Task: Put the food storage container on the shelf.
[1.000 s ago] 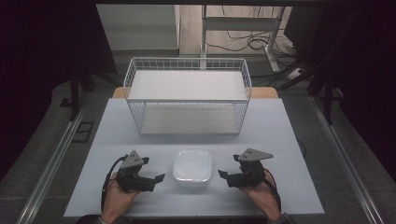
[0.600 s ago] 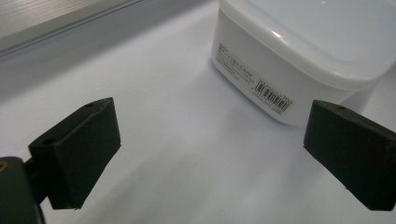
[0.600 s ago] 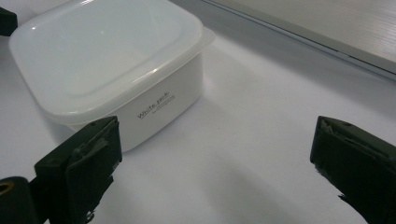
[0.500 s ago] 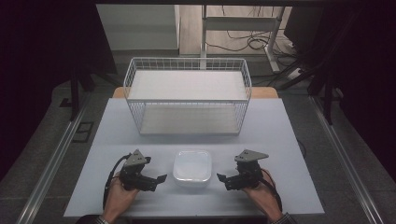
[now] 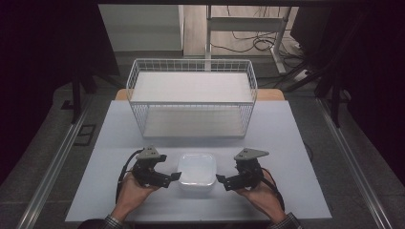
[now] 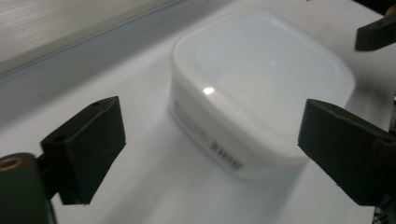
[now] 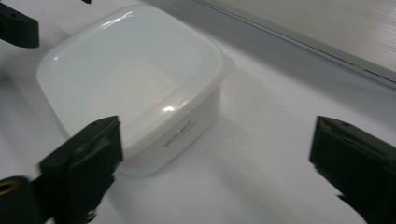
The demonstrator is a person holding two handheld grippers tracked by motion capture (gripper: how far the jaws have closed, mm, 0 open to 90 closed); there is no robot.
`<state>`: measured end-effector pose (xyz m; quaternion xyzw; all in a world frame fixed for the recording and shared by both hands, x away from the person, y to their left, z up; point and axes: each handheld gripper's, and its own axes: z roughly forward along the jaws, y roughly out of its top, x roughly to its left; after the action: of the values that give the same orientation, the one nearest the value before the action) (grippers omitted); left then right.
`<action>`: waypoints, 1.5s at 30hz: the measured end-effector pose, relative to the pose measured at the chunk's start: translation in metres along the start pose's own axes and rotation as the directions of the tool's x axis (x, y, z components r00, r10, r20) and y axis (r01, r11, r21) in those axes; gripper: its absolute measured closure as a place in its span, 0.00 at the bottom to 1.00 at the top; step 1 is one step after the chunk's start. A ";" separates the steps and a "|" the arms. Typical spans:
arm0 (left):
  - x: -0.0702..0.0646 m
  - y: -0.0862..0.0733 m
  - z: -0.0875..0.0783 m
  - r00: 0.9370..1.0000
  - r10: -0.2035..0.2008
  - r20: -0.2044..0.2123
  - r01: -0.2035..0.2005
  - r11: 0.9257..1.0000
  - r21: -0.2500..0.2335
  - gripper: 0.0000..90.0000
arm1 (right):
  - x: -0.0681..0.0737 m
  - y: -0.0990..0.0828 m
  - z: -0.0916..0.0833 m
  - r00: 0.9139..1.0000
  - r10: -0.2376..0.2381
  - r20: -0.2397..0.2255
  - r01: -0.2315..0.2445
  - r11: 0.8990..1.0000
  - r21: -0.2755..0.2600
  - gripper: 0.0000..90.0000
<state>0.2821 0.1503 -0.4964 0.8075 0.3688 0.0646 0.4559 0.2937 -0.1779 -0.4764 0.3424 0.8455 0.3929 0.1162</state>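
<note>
One white lidded box (image 5: pixel 197 171) on the table (image 5: pixel 286 143), shut, contents hidden, between the two sets of fingertips. One wire basket (image 5: pixel 192 102) well beyond, holding nothing visible. Left gripper (image 5: pixel 173 177) and right gripper (image 5: pixel 220 179) level, pointed inward at the box from either side. Both wide open, gripping nothing; right jaws just been closing slightly, box corner between them untouched.

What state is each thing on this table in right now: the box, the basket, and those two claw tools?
Plastic box: lid on, upright on the table, untouched.
Wire basket: upright at the far side, nothing visible inside.
Left gripper: open, beside the box's left side, holding nothing.
Right gripper: open, beside the box's right side, holding nothing.
</note>
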 end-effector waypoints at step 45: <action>-0.011 0.009 -0.005 0.977 -0.206 0.054 0.209 0.977 -0.051 0.88 | 0.008 0.014 -0.007 0.966 0.244 -0.088 -0.251 0.965 -0.079 0.87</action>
<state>0.2774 0.1437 -0.4841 0.7528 0.4379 0.0075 0.4915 0.2917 -0.1705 -0.4606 0.4244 0.7814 0.4549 0.0484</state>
